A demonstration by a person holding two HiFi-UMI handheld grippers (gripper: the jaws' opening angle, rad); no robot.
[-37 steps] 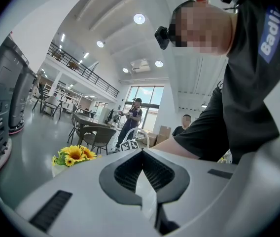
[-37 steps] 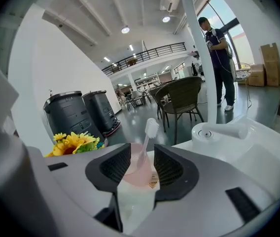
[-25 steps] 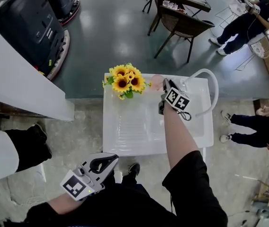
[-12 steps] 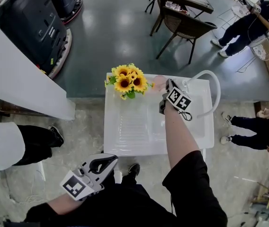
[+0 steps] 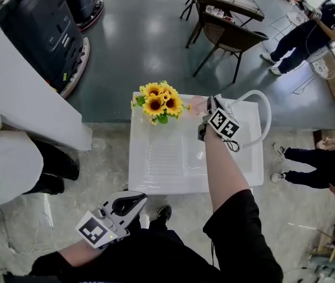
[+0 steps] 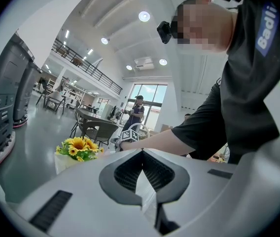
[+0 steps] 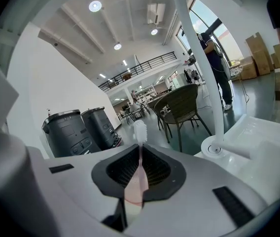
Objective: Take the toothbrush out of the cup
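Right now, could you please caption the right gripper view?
Right claw, jaws just closing, grips a pink toothbrush beside the white faucet.

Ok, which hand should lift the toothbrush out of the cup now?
Right. The right gripper has just been closing its jaws and now pinches the toothbrush at the pink cup. The left gripper hangs shut near the person's body, short of the sink.

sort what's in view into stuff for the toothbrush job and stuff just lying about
For the job: white-bristled pink toothbrush; right gripper, fingers just closed on that toothbrush; translucent pink cup.
Just lying about: yellow sunflower bunch; white sink; white curved hose; left gripper, idle, fingers together.
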